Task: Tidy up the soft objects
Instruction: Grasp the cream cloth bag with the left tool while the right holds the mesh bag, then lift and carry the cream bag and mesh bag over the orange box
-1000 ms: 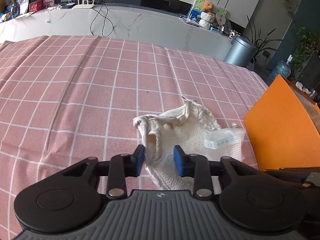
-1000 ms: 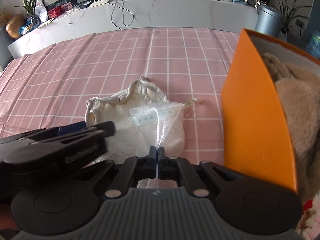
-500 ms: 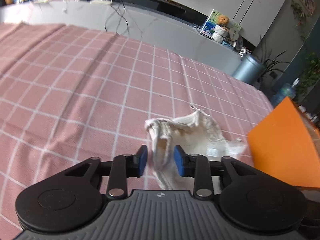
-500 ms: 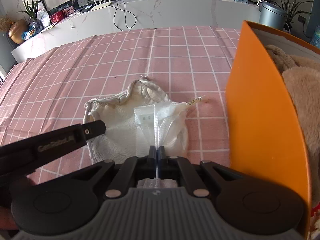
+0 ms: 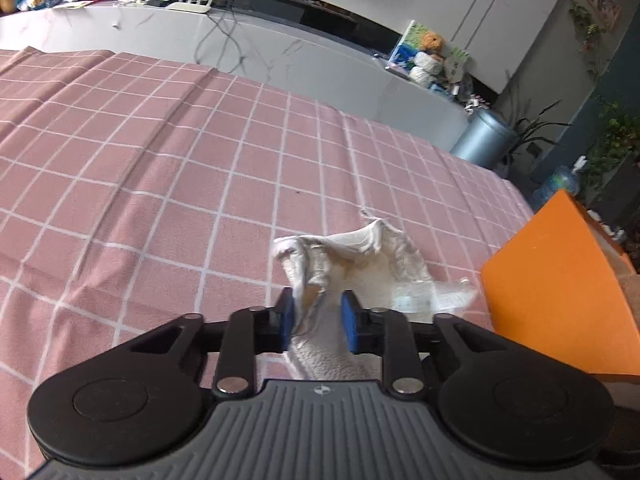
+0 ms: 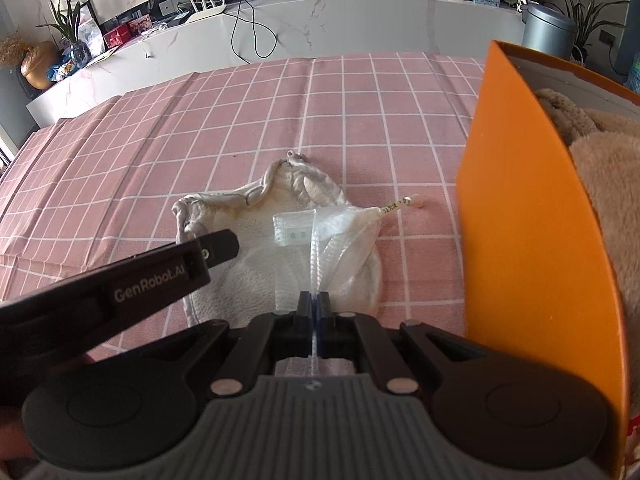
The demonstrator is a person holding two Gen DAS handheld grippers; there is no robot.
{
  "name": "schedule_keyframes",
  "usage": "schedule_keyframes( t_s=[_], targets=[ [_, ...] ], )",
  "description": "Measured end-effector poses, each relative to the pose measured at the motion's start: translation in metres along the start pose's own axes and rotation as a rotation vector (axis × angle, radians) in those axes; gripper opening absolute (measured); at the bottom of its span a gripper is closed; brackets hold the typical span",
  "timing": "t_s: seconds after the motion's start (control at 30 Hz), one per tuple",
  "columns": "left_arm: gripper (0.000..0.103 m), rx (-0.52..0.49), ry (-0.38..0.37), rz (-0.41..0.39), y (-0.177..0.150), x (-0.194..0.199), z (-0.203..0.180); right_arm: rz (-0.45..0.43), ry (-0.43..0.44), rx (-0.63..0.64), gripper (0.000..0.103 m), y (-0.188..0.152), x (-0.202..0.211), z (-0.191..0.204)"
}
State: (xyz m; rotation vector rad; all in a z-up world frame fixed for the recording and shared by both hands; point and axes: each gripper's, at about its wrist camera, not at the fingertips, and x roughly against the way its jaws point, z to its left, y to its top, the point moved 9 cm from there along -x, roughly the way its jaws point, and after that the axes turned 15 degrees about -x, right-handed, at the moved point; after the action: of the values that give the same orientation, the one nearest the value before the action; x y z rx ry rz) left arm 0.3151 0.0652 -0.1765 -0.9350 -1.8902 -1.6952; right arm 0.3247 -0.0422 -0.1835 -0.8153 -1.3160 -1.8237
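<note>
A cream cloth pouch (image 6: 248, 256) lies on the pink checked tablecloth (image 6: 200, 140), with a clear mesh bag (image 6: 340, 232) on top of it. My right gripper (image 6: 315, 308) is shut on the mesh bag's near edge. My left gripper (image 5: 316, 316) is open, its blue pads on either side of the pouch's (image 5: 360, 264) raised left rim. The left gripper also shows in the right wrist view (image 6: 216, 246), over the pouch's left side. A small stick with a tag (image 6: 404, 204) lies right of the pouch.
An orange box (image 6: 532, 248) stands at the right, holding a tan plush (image 6: 608, 168). It also shows in the left wrist view (image 5: 560, 288). A white marble counter (image 6: 320, 20) with a router and cables runs along the far side. A grey bin (image 6: 548, 32) stands beyond the table.
My left gripper has swung and tilted, keeping the pouch's rim between its open pads; the rim now stands higher. My right gripper stays shut on the mesh bag, slightly raised.
</note>
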Motion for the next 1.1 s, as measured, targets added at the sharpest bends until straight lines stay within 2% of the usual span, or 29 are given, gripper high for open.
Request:
schedule_keyframes(
  t_s=[0.13,0.2,0.47,0.77,1.1],
  targets=[
    [0.009,-0.028,0.069,0.012,0.001,0.001,-0.003,-0.001,0.003,0.018,0.000,-0.002,0.001,0.002],
    [0.006,-0.025,0.075,0.005,0.000,0.007,-0.004,-0.004,0.005,0.030,0.000,-0.002,0.003,0.003],
    [0.004,-0.039,0.117,-0.076,0.007,0.055,0.004,-0.050,0.058,0.087,0.000,-0.003,0.034,0.015],
    [0.004,-0.094,0.154,-0.143,0.021,0.107,-0.001,-0.185,0.106,0.126,0.000,-0.001,0.111,0.011],
    [0.004,-0.134,0.129,-0.261,0.039,0.175,-0.028,-0.349,0.168,0.112,0.000,0.003,0.211,-0.014]
  ],
)
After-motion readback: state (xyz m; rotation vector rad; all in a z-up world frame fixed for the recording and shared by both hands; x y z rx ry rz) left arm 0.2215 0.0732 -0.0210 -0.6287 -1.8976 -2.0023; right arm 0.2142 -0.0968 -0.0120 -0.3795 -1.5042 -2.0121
